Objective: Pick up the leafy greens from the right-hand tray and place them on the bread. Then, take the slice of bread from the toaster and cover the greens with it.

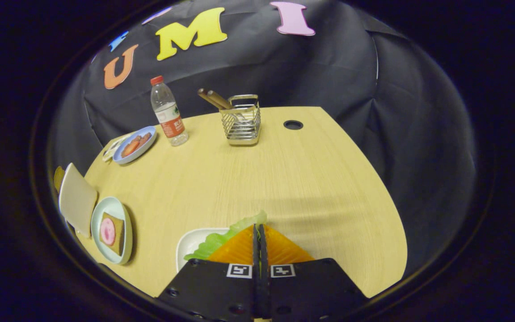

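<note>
Your gripper (259, 232) has its two fingers pressed nearly together on the frilly pale-green leafy greens (221, 237), which spill left of the fingers over a white tray (190, 243) near the front edge of the light wooden table (284, 179). Left, well apart, a pale-blue plate (121, 217) holds brown bread with a pink round on it (112, 232), close to the table's left edge, beside a tilted beige slice (76, 199). Broad bare tabletop lies beyond the fingers, up to the wire utensil basket (241, 123), clear plastic bottle (168, 112) and blue dish of food (135, 144).
</note>
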